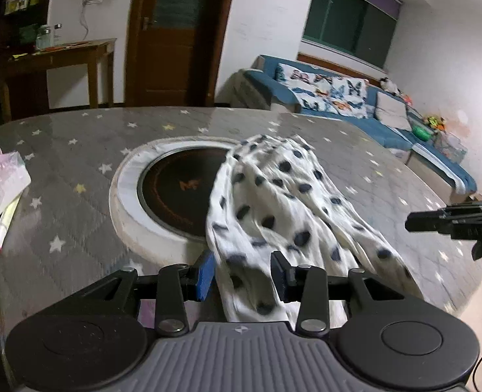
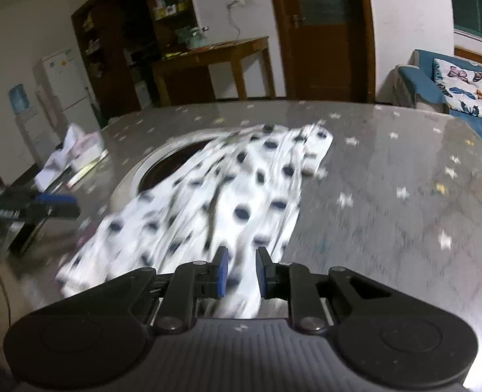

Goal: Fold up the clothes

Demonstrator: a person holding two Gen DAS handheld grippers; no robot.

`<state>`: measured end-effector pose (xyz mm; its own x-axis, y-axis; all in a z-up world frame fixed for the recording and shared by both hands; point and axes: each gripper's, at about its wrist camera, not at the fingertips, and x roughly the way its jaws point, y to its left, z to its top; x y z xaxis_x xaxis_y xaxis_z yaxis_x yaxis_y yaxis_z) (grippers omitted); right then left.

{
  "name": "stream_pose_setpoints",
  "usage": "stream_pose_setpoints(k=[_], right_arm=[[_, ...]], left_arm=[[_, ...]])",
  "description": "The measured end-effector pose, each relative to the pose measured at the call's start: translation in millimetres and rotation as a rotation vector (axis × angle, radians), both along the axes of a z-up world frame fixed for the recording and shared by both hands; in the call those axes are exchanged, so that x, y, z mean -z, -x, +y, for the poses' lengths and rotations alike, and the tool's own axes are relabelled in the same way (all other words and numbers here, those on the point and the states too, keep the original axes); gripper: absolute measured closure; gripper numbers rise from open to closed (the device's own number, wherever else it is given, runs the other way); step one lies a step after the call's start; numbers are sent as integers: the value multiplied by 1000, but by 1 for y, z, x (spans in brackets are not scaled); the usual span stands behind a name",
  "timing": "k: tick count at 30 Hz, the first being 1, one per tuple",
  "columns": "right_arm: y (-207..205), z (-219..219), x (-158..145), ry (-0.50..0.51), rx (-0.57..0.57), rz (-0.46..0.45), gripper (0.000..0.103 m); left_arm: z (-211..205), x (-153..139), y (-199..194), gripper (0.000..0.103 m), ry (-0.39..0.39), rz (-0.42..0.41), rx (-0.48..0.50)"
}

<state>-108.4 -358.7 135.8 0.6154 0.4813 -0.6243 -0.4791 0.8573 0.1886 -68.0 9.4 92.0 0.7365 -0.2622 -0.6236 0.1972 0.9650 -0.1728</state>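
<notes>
Two grippers tilt down over one spotted cloth on a star-print table.

The left gripper [image 1: 244,272] points down at the near end of the cloth [image 1: 283,202]; its jaws stand apart, and the fabric runs between the pads with a gap on the left side, so it is not pinched. The right gripper [image 2: 242,271] points down likewise; its jaws are narrower, cloth lies between them, but blur hides whether the pads press on it. The single white cloth with dark dots lies crumpled on the table [image 1: 77,150], draped partly over the one round black hob [image 1: 178,189] set in its middle. At the table's left edge sit one tissue pack [image 1: 2,179] and one marker [image 1: 4,228]. One hand shows dimly at the right edge of the left view, behind the right gripper.
</notes>
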Motion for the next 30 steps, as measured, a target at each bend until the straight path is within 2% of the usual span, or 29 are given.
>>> stream_pose_setpoints(k=[2, 7, 15, 22, 30], right_arm=[[-28, 5, -2, -2, 15, -13, 80], [-86, 16, -1, 6, 60, -33, 80], [-162, 21, 9, -34, 113, 11, 78], [-213, 24, 23, -90, 131, 56, 76], [-245, 26, 41, -142, 108, 131, 76]], left_arm=[[-4, 1, -19, 62, 4, 0, -16], [-22, 2, -74, 62, -21, -4, -33], [-62, 6, -165, 62, -75, -5, 10], [-98, 21, -235, 62, -132, 13, 85], [-115, 41, -272, 65, -146, 45, 171]])
